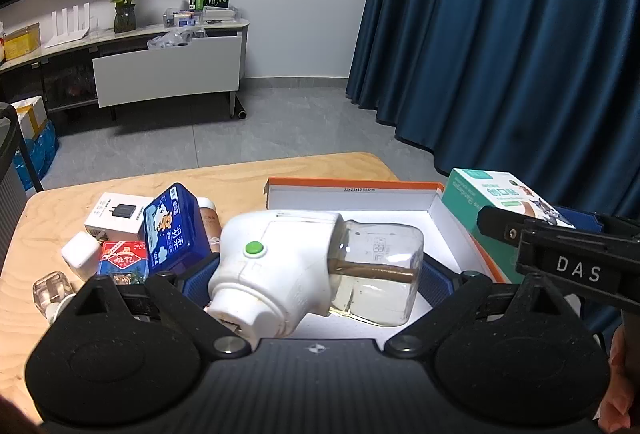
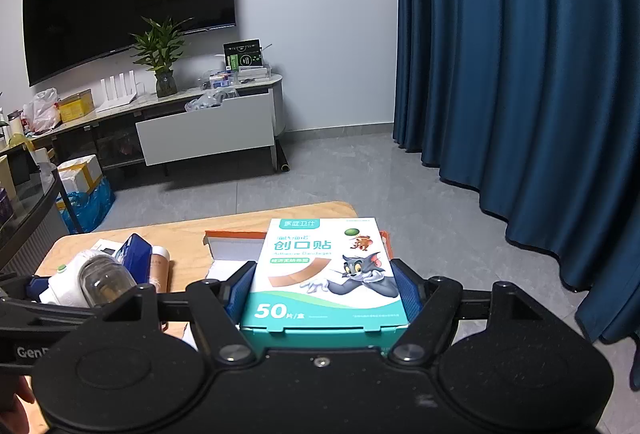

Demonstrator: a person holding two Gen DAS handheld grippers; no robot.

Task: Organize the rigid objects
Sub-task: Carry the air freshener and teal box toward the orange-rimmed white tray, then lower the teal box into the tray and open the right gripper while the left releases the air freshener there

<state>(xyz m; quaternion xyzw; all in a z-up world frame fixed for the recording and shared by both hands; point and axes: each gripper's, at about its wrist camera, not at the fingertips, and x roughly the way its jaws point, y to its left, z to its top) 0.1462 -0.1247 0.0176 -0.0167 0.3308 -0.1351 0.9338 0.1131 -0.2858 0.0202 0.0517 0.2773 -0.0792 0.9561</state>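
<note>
Left gripper (image 1: 316, 270) clamps a white plug-in vaporizer with clear liquid bottle (image 1: 320, 266) crosswise between its jaws; right gripper (image 2: 324, 288) grips a teal-and-white cardboard bandage box (image 2: 326, 270) by its sides

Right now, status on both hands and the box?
Left gripper shut on mosquito repeller, over the open box. Right gripper shut on bandage box, at the box's right edge. Box floor bare; nothing blocking.
</note>
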